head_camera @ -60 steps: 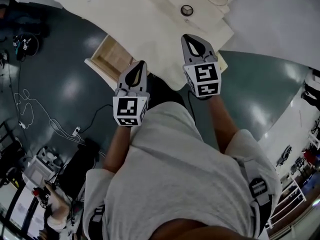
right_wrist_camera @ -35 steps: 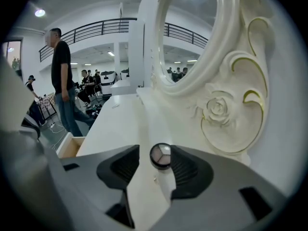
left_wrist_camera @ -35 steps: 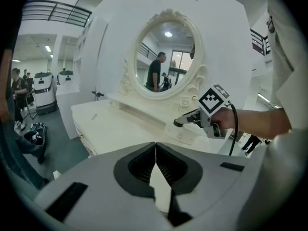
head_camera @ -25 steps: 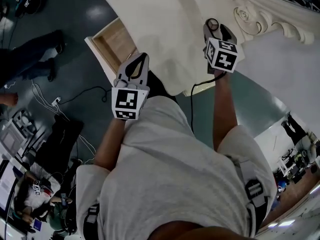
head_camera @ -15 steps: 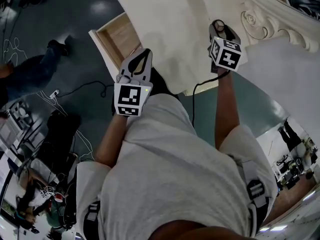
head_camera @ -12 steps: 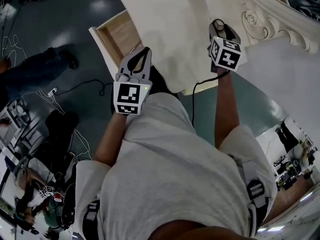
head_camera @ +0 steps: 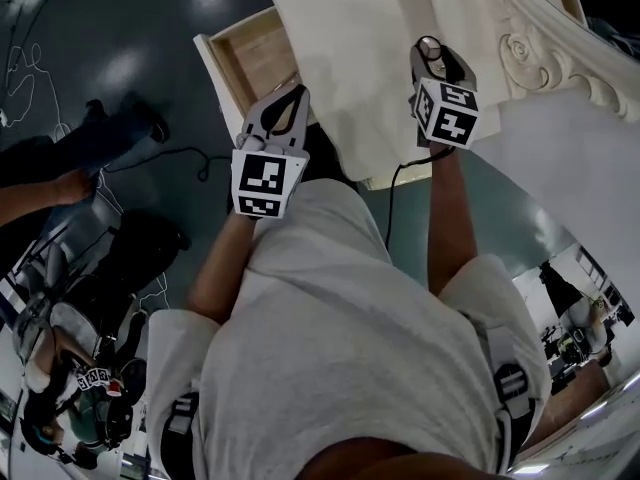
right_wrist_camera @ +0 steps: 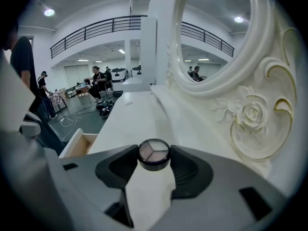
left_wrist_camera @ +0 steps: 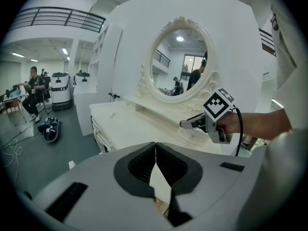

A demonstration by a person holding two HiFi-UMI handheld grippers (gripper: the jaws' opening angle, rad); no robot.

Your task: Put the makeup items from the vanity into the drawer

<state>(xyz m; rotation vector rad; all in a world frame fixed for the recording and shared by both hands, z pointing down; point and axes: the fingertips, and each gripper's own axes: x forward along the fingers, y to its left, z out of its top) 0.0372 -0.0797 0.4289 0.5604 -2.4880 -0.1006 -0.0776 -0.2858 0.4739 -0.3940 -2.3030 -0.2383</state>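
Observation:
A small round compact (right_wrist_camera: 154,154) with a dark rim and three pale shades lies on the cream vanity top (head_camera: 340,48). My right gripper (right_wrist_camera: 154,156) has both pads against its sides, so it is shut on it. The head view shows the compact (head_camera: 432,48) at that gripper's tip (head_camera: 436,58), near the carved mirror base. My left gripper (head_camera: 288,96) is shut and holds nothing (left_wrist_camera: 155,150). It hovers at the vanity's front edge, beside the open wooden drawer (head_camera: 250,58). The drawer (right_wrist_camera: 79,146) also shows to the left in the right gripper view.
An oval mirror (left_wrist_camera: 180,61) in a carved rose frame (right_wrist_camera: 250,114) rises close on the right of the right gripper. Cables and a person's arm (head_camera: 50,193) are on the dark floor to the left. Shoes (left_wrist_camera: 48,129) lie on the floor by the vanity's far end.
My right gripper has reached forward across the vanity to the compact and closed its jaws onto it. The left gripper has stayed shut by the drawer; the head view has shifted slightly.

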